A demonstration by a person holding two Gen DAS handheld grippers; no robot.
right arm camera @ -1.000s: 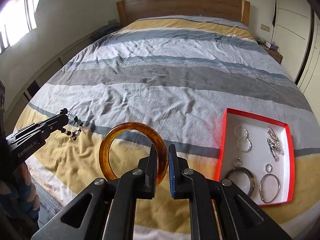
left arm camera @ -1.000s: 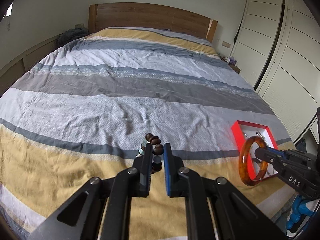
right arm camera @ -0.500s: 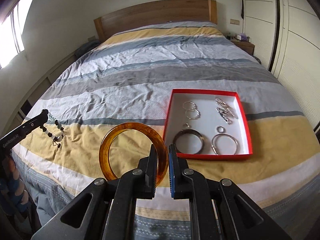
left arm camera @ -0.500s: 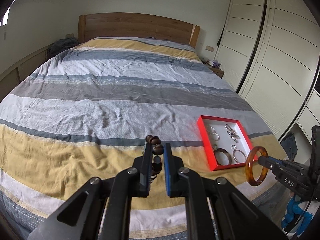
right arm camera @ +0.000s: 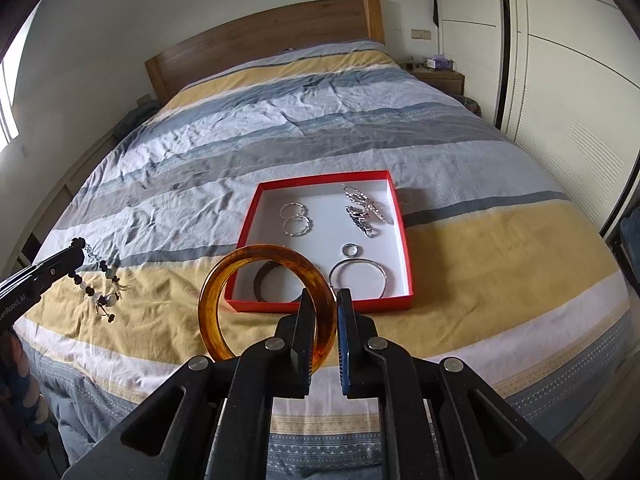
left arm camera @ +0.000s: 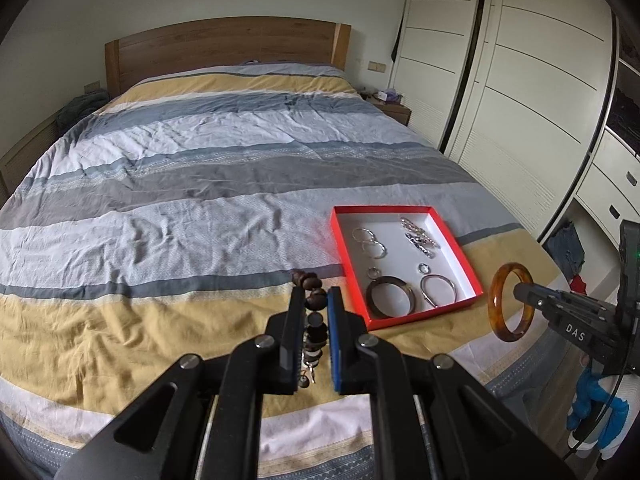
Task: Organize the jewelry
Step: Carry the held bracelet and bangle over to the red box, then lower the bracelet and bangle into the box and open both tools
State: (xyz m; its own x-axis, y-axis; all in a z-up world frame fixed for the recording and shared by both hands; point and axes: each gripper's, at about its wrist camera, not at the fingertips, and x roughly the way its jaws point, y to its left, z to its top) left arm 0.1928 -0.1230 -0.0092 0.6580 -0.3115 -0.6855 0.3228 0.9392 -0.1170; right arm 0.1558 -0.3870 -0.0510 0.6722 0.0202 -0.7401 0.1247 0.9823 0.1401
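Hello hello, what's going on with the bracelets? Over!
Left gripper shut on bead bracelet. Right gripper shut on amber bangle. Both held above the bed, near red tray. Nothing in the way.

A tray [right arm camera: 402, 236] is set on the near part of the bed [right arm camera: 304, 120], toward its right side. In the tray, two hoops [right arm camera: 295, 219] lie at the back left, a chain [right arm camera: 362, 210] at the back right, a small ring [right arm camera: 350, 250] in the middle, and two bangles [right arm camera: 358, 274] at the front. The headboard [right arm camera: 264, 40] stands behind the bed, and wardrobes [right arm camera: 560, 80] are ranged along its right. A nightstand [right arm camera: 438, 77] is placed between them.
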